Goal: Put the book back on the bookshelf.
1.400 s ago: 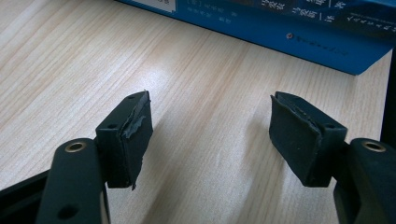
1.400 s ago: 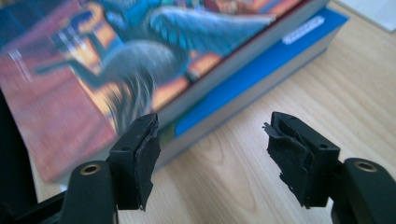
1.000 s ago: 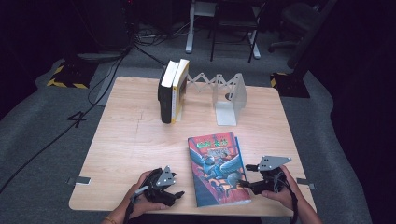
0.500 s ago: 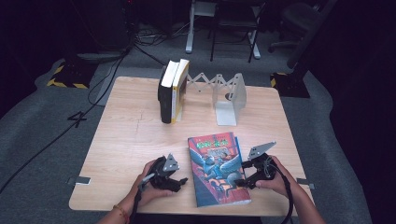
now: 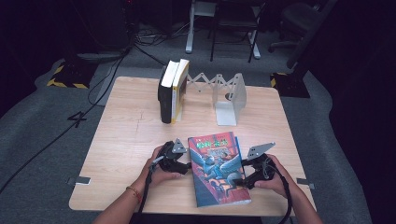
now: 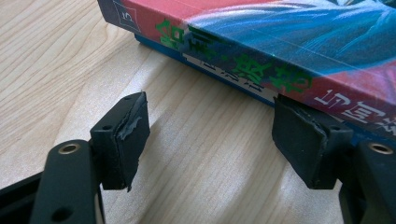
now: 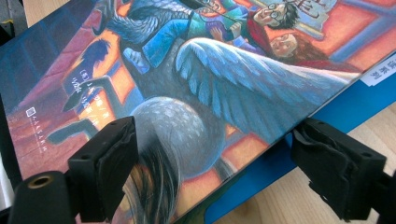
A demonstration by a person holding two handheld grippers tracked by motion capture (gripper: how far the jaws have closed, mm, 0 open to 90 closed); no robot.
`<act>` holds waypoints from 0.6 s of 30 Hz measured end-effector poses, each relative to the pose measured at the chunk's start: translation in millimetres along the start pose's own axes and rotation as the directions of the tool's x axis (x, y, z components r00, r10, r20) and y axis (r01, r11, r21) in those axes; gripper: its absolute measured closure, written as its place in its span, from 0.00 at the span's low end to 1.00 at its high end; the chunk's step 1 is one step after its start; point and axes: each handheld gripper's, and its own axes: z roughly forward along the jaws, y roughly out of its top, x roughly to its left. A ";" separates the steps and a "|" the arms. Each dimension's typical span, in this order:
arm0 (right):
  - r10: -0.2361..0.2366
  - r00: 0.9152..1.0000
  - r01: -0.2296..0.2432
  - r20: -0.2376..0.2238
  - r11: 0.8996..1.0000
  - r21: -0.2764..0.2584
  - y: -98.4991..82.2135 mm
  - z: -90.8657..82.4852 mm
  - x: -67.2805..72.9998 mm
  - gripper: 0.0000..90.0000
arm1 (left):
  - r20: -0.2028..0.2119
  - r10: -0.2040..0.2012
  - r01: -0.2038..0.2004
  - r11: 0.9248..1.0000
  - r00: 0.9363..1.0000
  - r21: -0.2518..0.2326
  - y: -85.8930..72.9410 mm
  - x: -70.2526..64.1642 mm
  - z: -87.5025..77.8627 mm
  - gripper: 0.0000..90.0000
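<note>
A paperback with a red and blue picture cover (image 5: 217, 172) lies flat near the table's front edge. My left gripper (image 5: 183, 163) sits at its left side. In the left gripper view my left gripper (image 6: 210, 107) is open over bare wood, its jaws just closed a little, with its right pad close to the book's spine (image 6: 280, 42). My right gripper (image 5: 243, 179) is at the book's right edge. In the right gripper view my right gripper (image 7: 215, 128) has just been opening. The cover's edge (image 7: 187, 70) lies between its pads, which do not press on it.
Two books (image 5: 173, 95) stand upright at the back of the wooden table (image 5: 126, 140), against a white accordion bookend rack (image 5: 229, 100). Chair and stand legs and cables are on the floor beyond the table.
My left hand has slid right and forward up to the book's spine. My right hand has shifted slightly left onto the book's right edge, then stayed there.
</note>
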 end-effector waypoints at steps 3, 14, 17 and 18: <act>-0.007 1.000 0.007 0.009 1.000 -0.009 2.3 0.6 -0.8 0.18 | 0.000 0.000 0.000 1.000 1.000 0.000 0.0 0.0 0.0 0.31; 0.056 0.998 -0.051 0.031 0.990 -0.134 16.4 6.4 -20.8 0.35 | -0.008 -0.001 0.001 1.000 1.000 -0.001 -1.1 0.8 -1.6 0.34; 0.039 0.998 -0.032 0.040 0.988 -0.148 21.2 10.4 -22.4 0.35 | -0.008 -0.002 0.002 1.000 1.000 -0.001 -1.1 1.0 -1.7 0.33; 0.025 0.999 -0.017 0.048 0.988 -0.152 22.7 10.6 -21.3 0.35 | -0.007 -0.002 0.002 1.000 1.000 -0.003 -1.2 1.1 -1.6 0.34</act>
